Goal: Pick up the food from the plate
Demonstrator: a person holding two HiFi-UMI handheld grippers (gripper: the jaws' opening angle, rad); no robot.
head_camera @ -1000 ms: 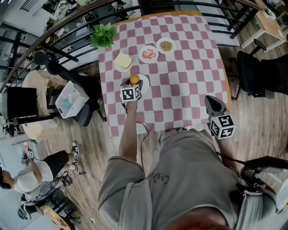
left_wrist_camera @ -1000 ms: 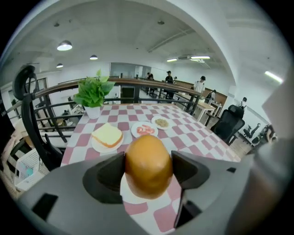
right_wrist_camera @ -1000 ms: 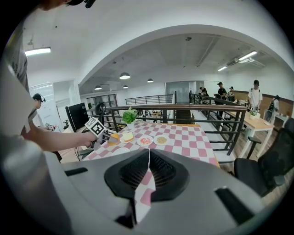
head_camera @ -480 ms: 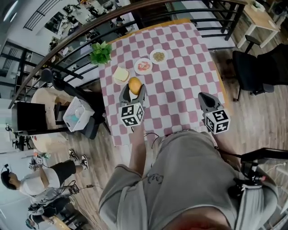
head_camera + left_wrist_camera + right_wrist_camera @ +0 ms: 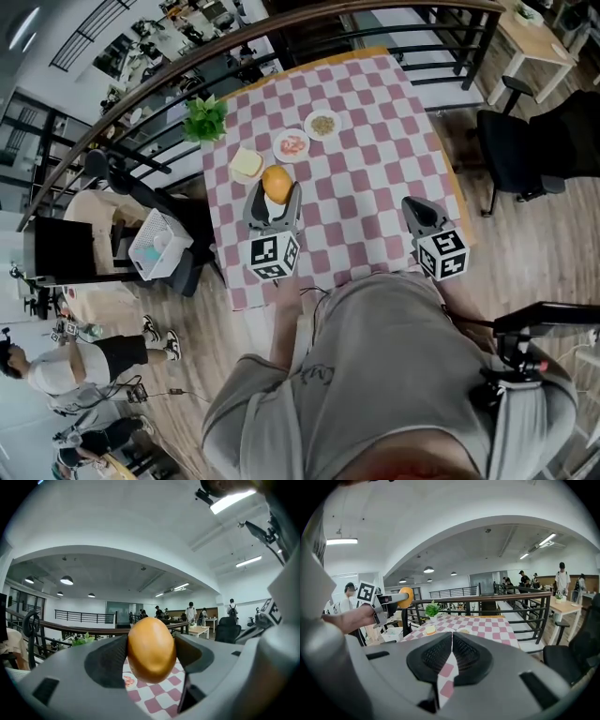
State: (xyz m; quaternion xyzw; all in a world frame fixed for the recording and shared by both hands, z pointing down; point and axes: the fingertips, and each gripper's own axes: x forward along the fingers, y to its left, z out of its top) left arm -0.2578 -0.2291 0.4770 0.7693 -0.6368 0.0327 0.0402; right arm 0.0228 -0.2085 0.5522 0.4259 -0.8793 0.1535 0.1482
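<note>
Readable words, numbers, brands: you have none in any view.
Left cube: the white cube with black square markers (image 5: 273, 257) behind your left gripper (image 5: 276, 195) carries blocky code patterns only, no letters. The right gripper view shows one such face (image 5: 366, 591), equally wordless.
Right cube: the matching white marker cube (image 5: 442, 254) behind your right gripper (image 5: 413, 206) bears the same kind of black-and-white pattern.
Garment print: a faint outlined scrawl (image 5: 319, 375) on your grey garment is too small and warped to read.
</note>
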